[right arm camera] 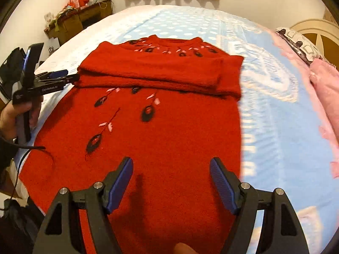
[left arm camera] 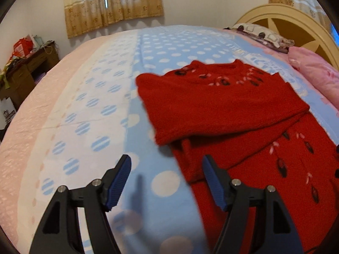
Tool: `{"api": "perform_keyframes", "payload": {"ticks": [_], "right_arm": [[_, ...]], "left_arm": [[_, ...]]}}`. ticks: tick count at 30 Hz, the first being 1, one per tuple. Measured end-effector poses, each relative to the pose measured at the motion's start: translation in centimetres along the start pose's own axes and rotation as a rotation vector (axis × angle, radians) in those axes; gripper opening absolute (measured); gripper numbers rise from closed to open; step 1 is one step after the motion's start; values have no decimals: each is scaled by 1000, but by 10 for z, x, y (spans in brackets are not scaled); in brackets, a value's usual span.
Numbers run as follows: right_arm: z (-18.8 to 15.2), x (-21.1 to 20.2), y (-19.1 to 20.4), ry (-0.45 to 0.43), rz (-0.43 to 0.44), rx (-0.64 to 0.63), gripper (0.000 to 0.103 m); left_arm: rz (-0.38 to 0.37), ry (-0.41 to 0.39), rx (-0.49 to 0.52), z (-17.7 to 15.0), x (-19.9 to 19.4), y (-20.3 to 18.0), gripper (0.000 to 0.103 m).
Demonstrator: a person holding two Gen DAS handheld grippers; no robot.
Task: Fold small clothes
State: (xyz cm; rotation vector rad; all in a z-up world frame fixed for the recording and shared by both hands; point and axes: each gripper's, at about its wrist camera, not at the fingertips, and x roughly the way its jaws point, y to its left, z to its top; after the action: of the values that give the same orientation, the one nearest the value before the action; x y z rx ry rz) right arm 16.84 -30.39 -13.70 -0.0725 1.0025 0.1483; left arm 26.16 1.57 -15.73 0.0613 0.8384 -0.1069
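A red knit sweater [right arm camera: 161,127] with dark and pink leaf embroidery lies flat on the bed, neck at the far end. Both sleeves [right arm camera: 152,74] are folded across its chest. It also shows in the left wrist view [left arm camera: 222,105]. My left gripper [left arm camera: 166,180] is open and empty, hovering over the blanket at the sweater's left edge; in the right wrist view it [right arm camera: 70,77] shows from the side, tips close to the folded sleeve's left end. My right gripper [right arm camera: 171,182] is open and empty above the sweater's lower body.
The bed carries a blue and white polka-dot blanket [left arm camera: 101,97]. Pink bedding [left arm camera: 317,76] and a patterned pillow [left arm camera: 262,35] lie by the cream headboard [left arm camera: 296,23]. A cluttered wooden desk [right arm camera: 80,19] stands by the far wall, under curtains [left arm camera: 112,4].
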Motion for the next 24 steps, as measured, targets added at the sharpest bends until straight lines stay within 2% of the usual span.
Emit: {"api": "perform_keyframes", "payload": {"ticks": [3, 6, 9, 11, 13, 15, 18, 20, 23, 24], "right_arm": [[19, -17, -24, -30, -30, 50, 75], [46, -23, -49, -88, -89, 98, 75], [70, -7, -67, -89, -71, 177, 75], [83, 12, -71, -74, -39, 196, 73], [97, 39, -72, -47, -41, 196, 59], [104, 61, -74, -21, -46, 218, 48], [111, 87, -75, -9, -16, 257, 45], [115, 99, -73, -7, -23, 255, 36], [117, 112, -68, 20, -52, 220, 19], [118, 112, -67, 18, -64, 208, 9]], "left_arm": [[23, -6, 1, 9, 10, -5, 74], [122, 23, 11, 11, 25, 6, 76], [72, 53, -74, 7, 34, 29, 89], [48, 53, -117, 4, 35, 38, 92], [25, 58, -145, 1, 38, 42, 95], [34, 51, -151, -2, 38, 42, 97], [31, 47, -159, -4, 36, 42, 99], [20, 47, -175, -6, 37, 45, 100], [14, 49, -181, -5, 38, 47, 101], [13, 49, -181, -5, 38, 47, 101]]}}
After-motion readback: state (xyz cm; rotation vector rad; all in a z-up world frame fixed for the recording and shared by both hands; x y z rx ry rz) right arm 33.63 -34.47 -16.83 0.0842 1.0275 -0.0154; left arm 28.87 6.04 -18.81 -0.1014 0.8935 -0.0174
